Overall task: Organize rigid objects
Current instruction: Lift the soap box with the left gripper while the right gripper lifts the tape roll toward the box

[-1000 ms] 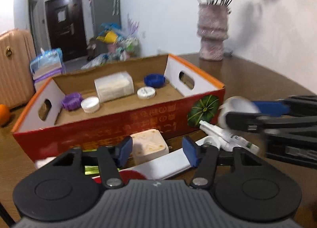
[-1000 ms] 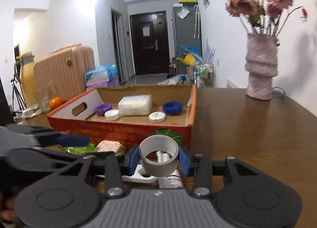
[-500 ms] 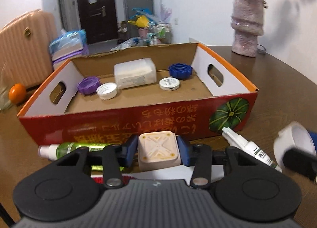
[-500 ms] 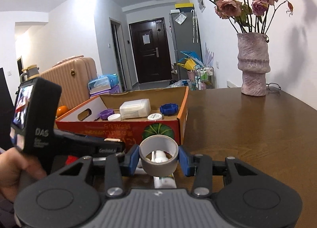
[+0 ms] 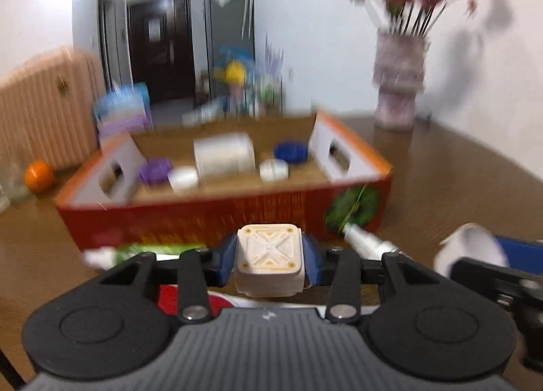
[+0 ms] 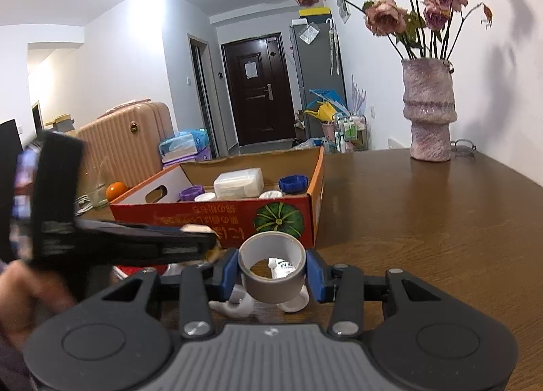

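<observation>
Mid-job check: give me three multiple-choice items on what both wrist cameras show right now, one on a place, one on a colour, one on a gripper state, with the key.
1. Where does the vase of flowers stand?
A. inside the cardboard box
B. on the wooden table, beyond the box and to its right
C. on the floor by the door

2. What colour is the round fruit beyond the box's left end?
A. orange
B. green
C. purple

3. What is the right gripper doing?
A. open over the table
B. shut on a white lid
C. shut on the grey tape roll

Key: 1 B, the vase sits on the bare wooden table past the cardboard box. 2 A, it reads orange in both views. 3 C, the blue pads press both sides of the grey tape roll; the left gripper likewise clamps the cream square block.
</observation>
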